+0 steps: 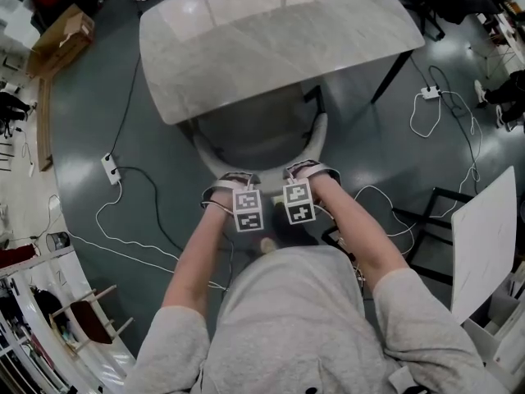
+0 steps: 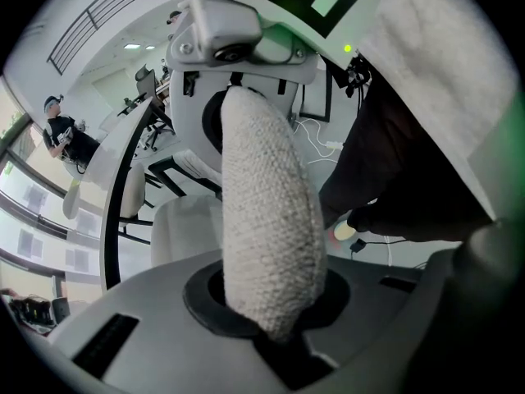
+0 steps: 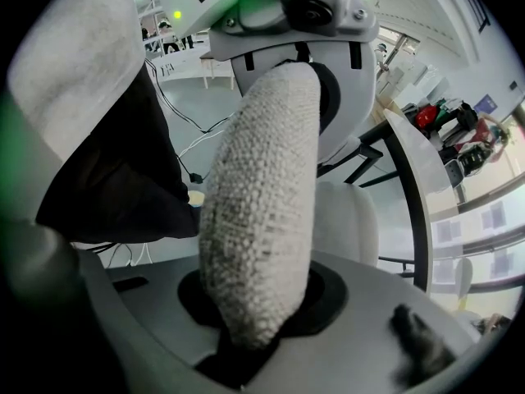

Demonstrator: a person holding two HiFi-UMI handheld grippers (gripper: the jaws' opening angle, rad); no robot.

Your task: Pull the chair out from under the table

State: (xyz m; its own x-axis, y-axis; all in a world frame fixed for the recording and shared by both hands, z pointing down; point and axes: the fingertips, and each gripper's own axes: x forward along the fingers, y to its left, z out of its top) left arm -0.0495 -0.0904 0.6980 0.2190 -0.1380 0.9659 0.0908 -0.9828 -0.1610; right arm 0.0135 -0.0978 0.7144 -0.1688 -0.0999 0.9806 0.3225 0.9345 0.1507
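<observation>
left gripper (image 1: 223,185) and right gripper (image 1: 310,172) are both clamped on the chair (image 1: 254,138) backrest (image 1: 321,136), side by side — seat's partly tucked under the marble table (image 1: 271,31), backrest sticking out.

Bright, even overhead light filled the room; the pale tabletop (image 1: 279,39) carried soft glare. Both gripper views bulged like fisheyes, with black corners, green-tinted edges and blurred near surfaces.
</observation>
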